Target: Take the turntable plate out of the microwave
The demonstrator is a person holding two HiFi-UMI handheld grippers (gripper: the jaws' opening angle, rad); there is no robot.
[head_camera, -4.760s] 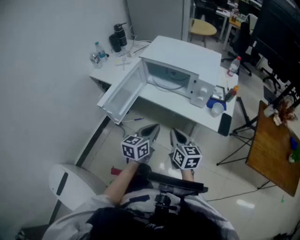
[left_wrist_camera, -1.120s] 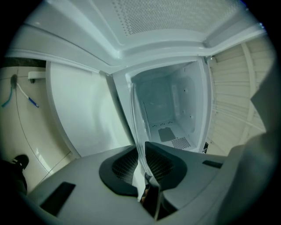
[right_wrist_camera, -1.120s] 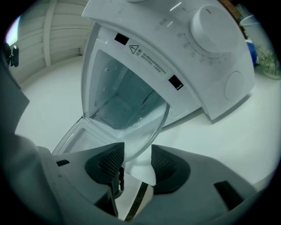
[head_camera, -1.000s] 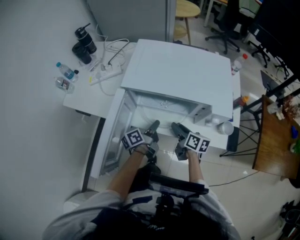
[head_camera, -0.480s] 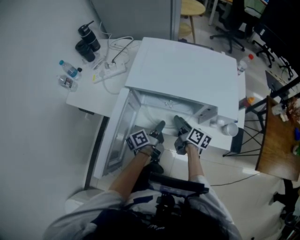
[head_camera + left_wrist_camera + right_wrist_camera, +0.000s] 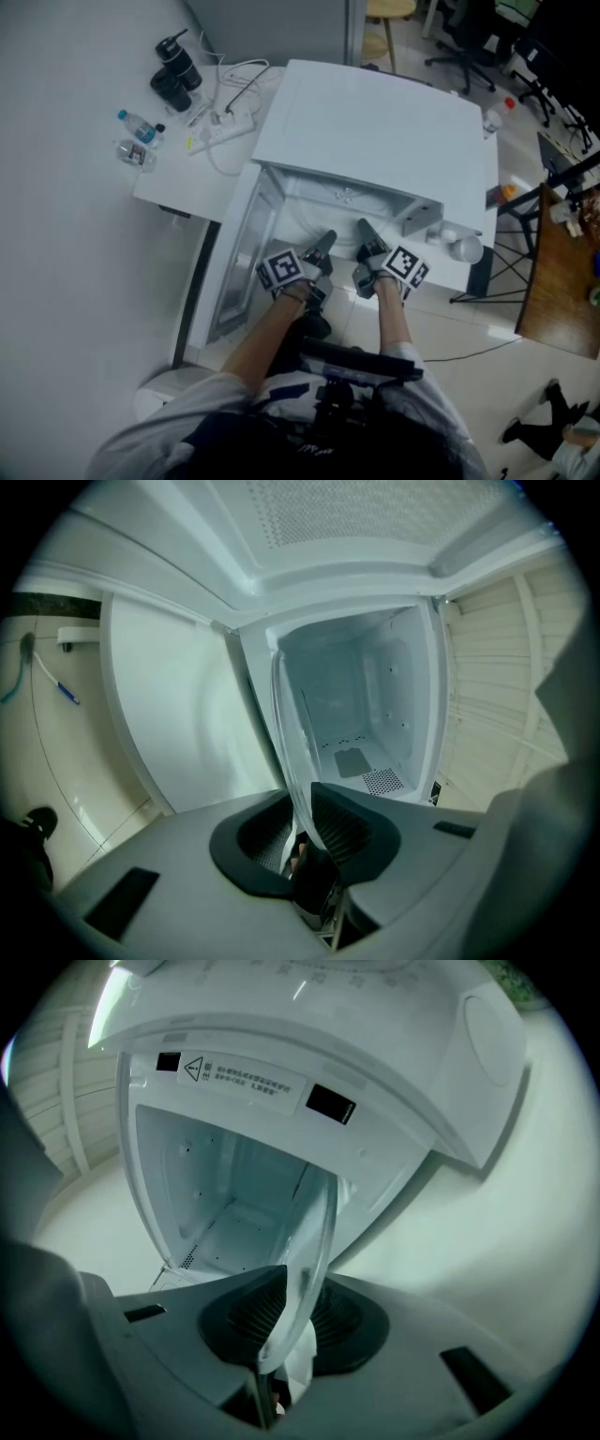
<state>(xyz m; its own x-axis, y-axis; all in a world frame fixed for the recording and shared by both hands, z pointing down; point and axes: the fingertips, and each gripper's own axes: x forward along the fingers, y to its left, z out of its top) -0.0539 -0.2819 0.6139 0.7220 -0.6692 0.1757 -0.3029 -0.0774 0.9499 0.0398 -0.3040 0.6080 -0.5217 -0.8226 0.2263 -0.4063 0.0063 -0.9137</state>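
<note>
since a second ago both hands have edged into the microwave (image 6: 375, 122) mouth, where the turntable plate (image 6: 314, 1232) lies, its near rim between the left hand-held gripper (image 6: 302, 803)'s slightly opening jaws and the right hand-held gripper (image 6: 295, 1283)'s closing jaws.

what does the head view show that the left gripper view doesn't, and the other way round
Head view only: the water bottles and black flask on the table beside the microwave, plus the person's forearms. Left gripper view only: the turntable plate, its rim edge-on between the jaws of the left gripper, which are opening, and the perforated patch deep in the cavity. Both: the microwave's open door and cavity.
</note>
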